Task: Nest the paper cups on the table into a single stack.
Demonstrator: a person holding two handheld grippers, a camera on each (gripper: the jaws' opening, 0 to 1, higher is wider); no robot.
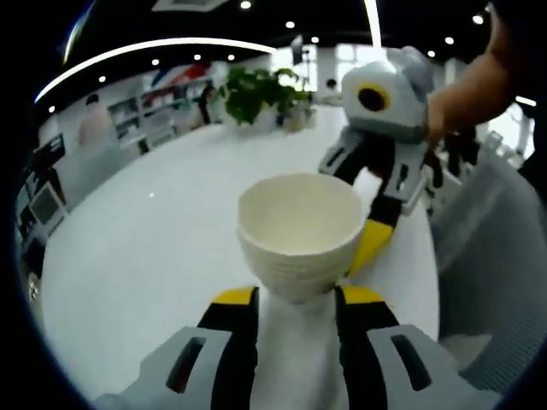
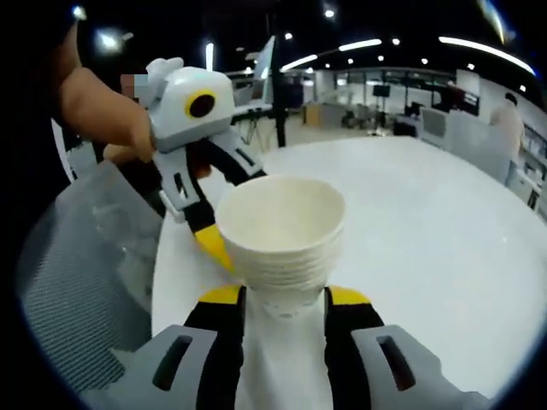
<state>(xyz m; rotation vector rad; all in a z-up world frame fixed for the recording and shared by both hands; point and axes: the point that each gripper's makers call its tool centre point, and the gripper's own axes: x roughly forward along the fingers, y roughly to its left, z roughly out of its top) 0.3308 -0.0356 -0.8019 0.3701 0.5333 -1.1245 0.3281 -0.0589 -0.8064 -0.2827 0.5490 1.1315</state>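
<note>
A large white bench (image 1: 154,256) with a rounded edge is seen in both views, its surface (image 2: 444,248) bare around the cups. A grey mesh chair back (image 2: 77,282) is seen just off the bench edge in the right gripper view, and the same chair (image 1: 496,256) appears beyond the bench edge in the left gripper view. A green plant (image 1: 256,94) is placed near the far edge of the bench.

In the left gripper view, the left claw (image 1: 295,303) is seen with its 2 yellow-tipped jaws spread to either side of the foot of the stack of paper cups (image 1: 299,235); whether the jaws press the stack cannot be told. The right claw (image 1: 376,222) enters from the right, held by a hand (image 1: 466,94), with its jaws apart and 1 yellow tip beside the cup wall.

In the right gripper view, the right claw (image 2: 282,299) is seen with jaws apart, flanking the foot of the stack of paper cups (image 2: 282,235). The left claw (image 2: 214,243) is held by a hand (image 2: 102,111), its jaws parted, 1 yellow tip beside the stack.

The stack is seen upright, several ribbed rims nested, mouth open upward, not far from the bench edge.
</note>
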